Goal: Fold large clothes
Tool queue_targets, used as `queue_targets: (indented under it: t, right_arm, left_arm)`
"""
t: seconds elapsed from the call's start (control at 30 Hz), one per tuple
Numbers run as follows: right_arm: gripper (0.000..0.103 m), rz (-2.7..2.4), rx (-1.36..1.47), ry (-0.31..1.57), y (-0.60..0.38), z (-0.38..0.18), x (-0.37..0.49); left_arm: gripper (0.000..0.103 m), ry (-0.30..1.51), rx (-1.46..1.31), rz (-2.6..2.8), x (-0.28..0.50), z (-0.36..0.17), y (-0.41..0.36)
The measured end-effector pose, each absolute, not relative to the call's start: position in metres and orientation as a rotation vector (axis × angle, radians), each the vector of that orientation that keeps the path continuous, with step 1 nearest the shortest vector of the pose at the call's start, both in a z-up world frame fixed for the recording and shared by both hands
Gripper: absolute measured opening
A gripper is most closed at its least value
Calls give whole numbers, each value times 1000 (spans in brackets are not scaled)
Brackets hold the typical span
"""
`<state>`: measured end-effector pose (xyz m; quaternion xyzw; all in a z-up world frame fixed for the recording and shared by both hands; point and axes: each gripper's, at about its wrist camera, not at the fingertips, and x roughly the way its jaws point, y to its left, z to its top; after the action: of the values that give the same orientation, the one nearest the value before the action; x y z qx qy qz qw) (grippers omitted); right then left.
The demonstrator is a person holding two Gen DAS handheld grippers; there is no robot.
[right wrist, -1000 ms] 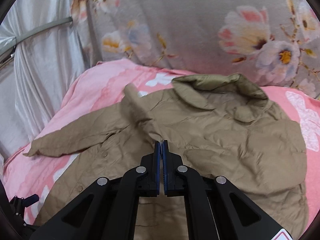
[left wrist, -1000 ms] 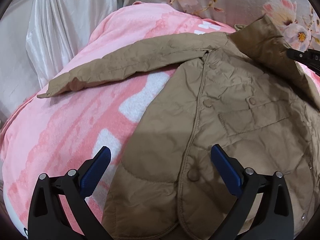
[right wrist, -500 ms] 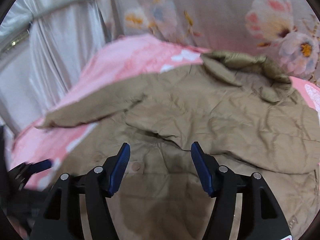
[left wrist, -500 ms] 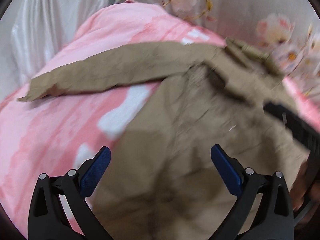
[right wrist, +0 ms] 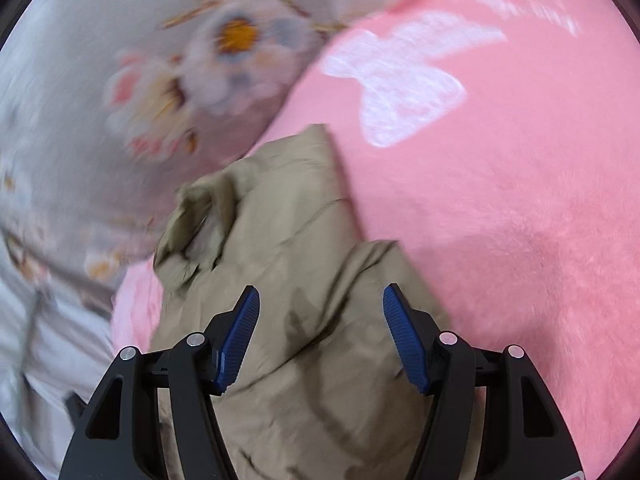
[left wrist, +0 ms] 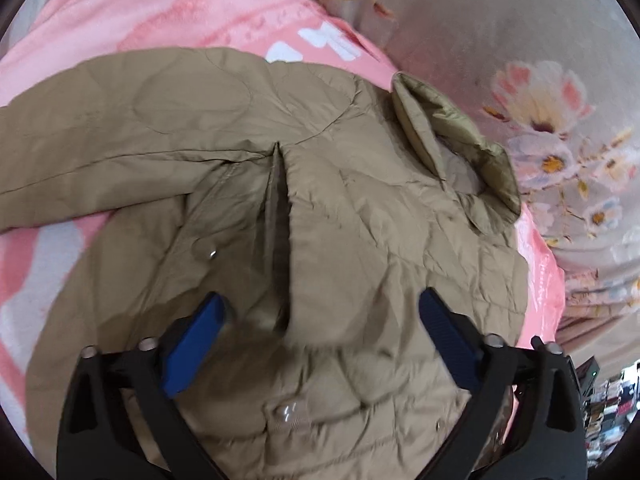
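The right gripper (right wrist: 320, 336) has let the sleeve go and swung to the jacket (left wrist: 360, 220) shoulder by the blanket (right wrist: 520, 200) edge, jaws apart (blurred view); the left gripper (left wrist: 320, 336), its jaws just narrowing slightly but wide and empty, has moved nearer the collar.

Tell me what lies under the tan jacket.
A pink blanket with white shapes shows around the tan jacket. The part directly beneath is covered, so anything there cannot be seen.

Pink blanket (left wrist: 168, 8), floral fabric (left wrist: 500, 40), possibly curtain.

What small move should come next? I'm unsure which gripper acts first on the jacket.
Probably close the left gripper on the folded sleeve edge of the tan jacket. That edge lies between its open pads, while the right gripper hangs open over the side.
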<state>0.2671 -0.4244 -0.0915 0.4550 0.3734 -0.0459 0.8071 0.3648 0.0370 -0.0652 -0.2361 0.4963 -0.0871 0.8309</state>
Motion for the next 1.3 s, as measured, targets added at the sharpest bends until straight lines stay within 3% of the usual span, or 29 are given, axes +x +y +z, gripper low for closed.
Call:
queue_targets:
  t: [0.1, 0.17, 0.23, 0.33, 0.57, 0.83, 1.0, 1.3]
  right_arm:
    - [57, -78, 1015, 822, -425, -105, 284]
    - [35, -85, 988, 831, -423, -101, 295]
    - [16, -65, 966, 761, -425, -87, 294]
    - [1, -61, 865, 631, -425, -55, 271]
    - [1, -206, 637, 757, -410, -67, 279]
    - [1, -105, 290, 799, -333, -47, 306]
    - [0, -129, 282, 899, -326, -90, 313]
    - [0, -200, 245, 909, -316, -83, 311]
  left_arm:
    - [56, 1055, -443, -146, 373, -65, 29]
    - [26, 1026, -363, -115, 375, -59, 23]
    - [11, 985, -303, -94, 377, -50, 19]
    - [9, 918, -233, -72, 375, -37, 14]
    - [12, 905, -72, -9, 372, -79, 2]
    - [14, 862, 40, 42, 366, -84, -11]
    - [16, 848, 21, 34, 366, -86, -8]
    - [17, 884, 36, 57, 365, -86, -7]
